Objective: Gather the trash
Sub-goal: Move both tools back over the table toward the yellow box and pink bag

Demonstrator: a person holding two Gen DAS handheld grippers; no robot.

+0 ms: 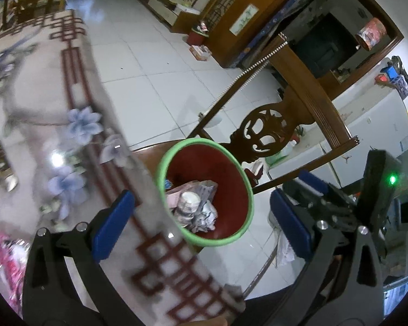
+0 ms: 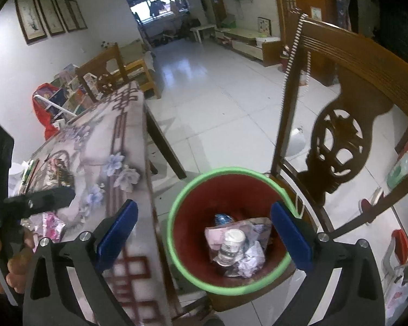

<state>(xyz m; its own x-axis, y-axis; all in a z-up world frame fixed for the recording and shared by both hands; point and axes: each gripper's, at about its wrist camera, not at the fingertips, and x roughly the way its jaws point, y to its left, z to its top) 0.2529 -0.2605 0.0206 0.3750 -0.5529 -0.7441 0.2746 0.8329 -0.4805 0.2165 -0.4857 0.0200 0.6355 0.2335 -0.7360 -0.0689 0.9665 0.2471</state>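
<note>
- Room: white tiled floor [image 2: 217,87], framed pictures on the far wall, wooden furniture along the right side.
- Table [image 2: 106,146]: floral cloth with a dark red lattice border; it stands just left of the bin, and a pink wrapper [image 2: 51,224] lies on it near the front edge.
- Chair [image 2: 337,146]: carved wooden back, directly behind and right of the bin; the bin appears to sit on its seat, though the seat is mostly hidden.
- Bin [image 2: 176,217]: red inside, green rim, upright.
- Trash [image 2: 232,244]: lies at the bottom of the bin; a white-capped bottle, crumpled paper, clear plastic and a pink piece, all heaped together.
- Right gripper [image 2: 212,236]: blue pads spread wide over the bin mouth, nothing between them; the trash sits well below.
- Left gripper [image 1: 201,228]: blue pads likewise spread wide and empty, one over the table edge, the other right of the bin; the view is blurred.
- Hand [image 2: 5,258]: at the left edge of the right wrist view, wrapped round the left gripper's black handle.
</note>
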